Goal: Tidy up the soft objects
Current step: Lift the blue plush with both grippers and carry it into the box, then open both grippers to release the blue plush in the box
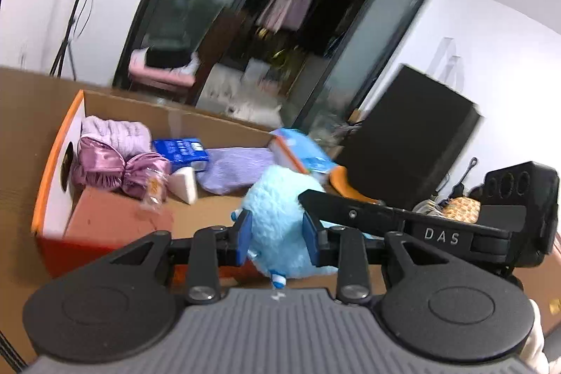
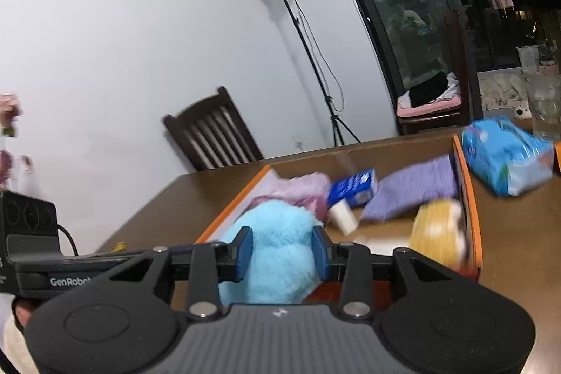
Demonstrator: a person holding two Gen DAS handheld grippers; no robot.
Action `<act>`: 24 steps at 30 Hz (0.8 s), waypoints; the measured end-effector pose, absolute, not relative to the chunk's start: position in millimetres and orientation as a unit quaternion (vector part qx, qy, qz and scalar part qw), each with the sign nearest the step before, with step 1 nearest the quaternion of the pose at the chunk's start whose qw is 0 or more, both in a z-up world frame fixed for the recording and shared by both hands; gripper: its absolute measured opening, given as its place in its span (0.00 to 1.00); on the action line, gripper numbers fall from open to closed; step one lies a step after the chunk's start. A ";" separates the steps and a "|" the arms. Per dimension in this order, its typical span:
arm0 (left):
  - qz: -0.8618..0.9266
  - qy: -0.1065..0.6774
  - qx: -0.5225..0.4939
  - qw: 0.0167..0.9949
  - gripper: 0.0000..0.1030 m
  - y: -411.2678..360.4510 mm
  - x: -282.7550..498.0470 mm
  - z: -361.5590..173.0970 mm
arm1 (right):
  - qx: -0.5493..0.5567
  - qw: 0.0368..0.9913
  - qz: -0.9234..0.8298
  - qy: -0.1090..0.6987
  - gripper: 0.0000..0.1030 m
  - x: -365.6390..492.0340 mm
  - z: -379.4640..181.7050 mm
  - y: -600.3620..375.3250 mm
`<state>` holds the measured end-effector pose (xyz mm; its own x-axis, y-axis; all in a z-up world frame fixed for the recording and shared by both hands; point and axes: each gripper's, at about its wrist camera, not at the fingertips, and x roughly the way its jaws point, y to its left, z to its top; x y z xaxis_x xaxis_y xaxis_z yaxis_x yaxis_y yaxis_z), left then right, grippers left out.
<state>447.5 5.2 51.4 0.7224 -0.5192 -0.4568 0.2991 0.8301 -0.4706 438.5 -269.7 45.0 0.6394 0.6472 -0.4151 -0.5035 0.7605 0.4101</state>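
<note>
A fluffy light-blue plush toy (image 1: pixel 280 219) is gripped from both sides. My left gripper (image 1: pixel 277 237) is shut on it, and my right gripper (image 2: pixel 282 253) is shut on it too (image 2: pixel 277 255). Both hold it over the near end of an open cardboard box with orange rims (image 1: pixel 52 156) (image 2: pixel 466 184). Inside the box lie a purple satin bundle (image 1: pixel 115 170), a lilac knit (image 1: pixel 115 130), a blue packet (image 1: pixel 180 151), a white block (image 1: pixel 186 186) and a purple towel (image 1: pixel 238 169) (image 2: pixel 413 190). A yellow soft toy (image 2: pixel 438 233) lies in the box's right corner.
The box sits on a brown wooden table (image 2: pixel 519 244). A blue tissue pack (image 2: pixel 505 156) lies right of the box, with a clear glass (image 2: pixel 545 107) behind it. A dark chair (image 2: pixel 214 139) and a light stand (image 2: pixel 301 34) stand past the table. A black box (image 1: pixel 413 135) sits at right.
</note>
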 end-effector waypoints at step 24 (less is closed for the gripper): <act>-0.138 0.299 -0.063 0.942 0.43 18.1 457.3 58.9 | 0.040 0.870 0.312 0.381 0.23 512.8 27.5 -227.5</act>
